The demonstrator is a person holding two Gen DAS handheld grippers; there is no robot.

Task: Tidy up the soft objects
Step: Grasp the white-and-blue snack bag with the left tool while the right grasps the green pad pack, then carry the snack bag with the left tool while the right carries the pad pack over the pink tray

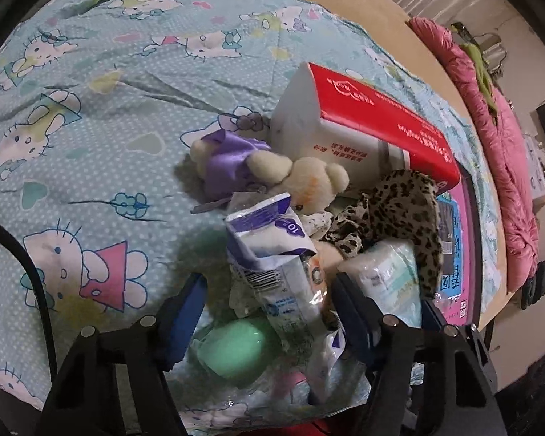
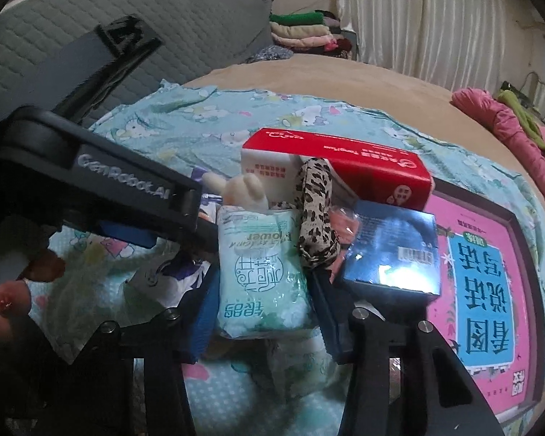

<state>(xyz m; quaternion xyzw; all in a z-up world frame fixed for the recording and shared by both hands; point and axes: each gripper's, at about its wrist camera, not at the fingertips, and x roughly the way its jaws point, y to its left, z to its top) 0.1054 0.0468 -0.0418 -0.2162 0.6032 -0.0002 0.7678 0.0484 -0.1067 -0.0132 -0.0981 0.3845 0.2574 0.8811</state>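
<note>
On the Hello Kitty sheet (image 1: pixel 91 127) lies a heap of soft goods. A purple-and-white packet of pads (image 1: pixel 269 250) stands between the fingers of my left gripper (image 1: pixel 269 312), which is open; there is a gap at the left pad. A mint-green lump (image 1: pixel 232 352) lies under it. Behind are a teddy bear in a purple dress (image 1: pixel 258 170), a leopard-print cloth (image 1: pixel 399 210) and a red-and-white tissue pack (image 1: pixel 363 120). My right gripper (image 2: pixel 265 312) is shut on a green-and-white tissue packet (image 2: pixel 261 272), both blue pads against its sides.
A shiny blue box (image 2: pixel 392 250) leans on a pink picture book (image 2: pixel 490 283) at the right. The left gripper's black frame (image 2: pixel 127 189) crosses the right wrist view, a person's fingers (image 2: pixel 7 298) below it. A pink quilt (image 1: pixel 501 167) lines the bed's far edge.
</note>
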